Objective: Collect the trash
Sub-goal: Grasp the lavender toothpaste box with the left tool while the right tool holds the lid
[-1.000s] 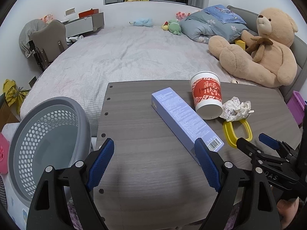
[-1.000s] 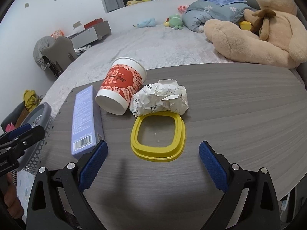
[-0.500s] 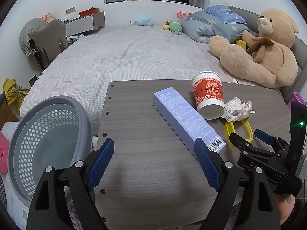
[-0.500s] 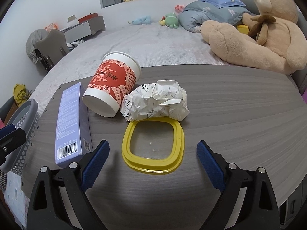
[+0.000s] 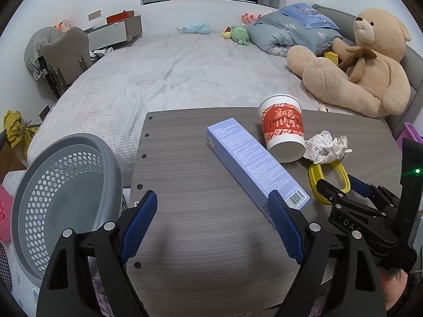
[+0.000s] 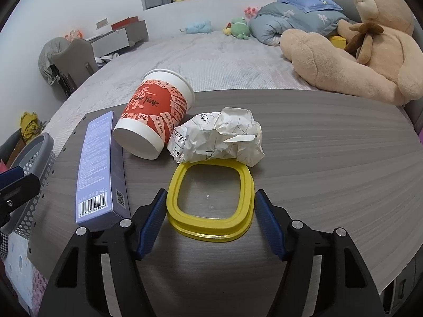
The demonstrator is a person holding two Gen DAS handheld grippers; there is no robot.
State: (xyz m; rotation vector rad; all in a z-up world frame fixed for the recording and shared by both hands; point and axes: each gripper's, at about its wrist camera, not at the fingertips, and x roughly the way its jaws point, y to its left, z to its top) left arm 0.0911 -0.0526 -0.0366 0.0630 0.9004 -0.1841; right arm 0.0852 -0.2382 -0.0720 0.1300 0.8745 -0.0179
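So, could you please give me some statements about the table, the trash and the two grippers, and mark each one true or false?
1. The paper cup lies on its side. True.
2. The crumpled paper is inside the grey basket. False: it lies on the table, against the yellow lid.
3. The right gripper has the yellow lid between its jaws. True; they have just been closing.
4. The left gripper grips the purple box. False: it is open, holding nothing.
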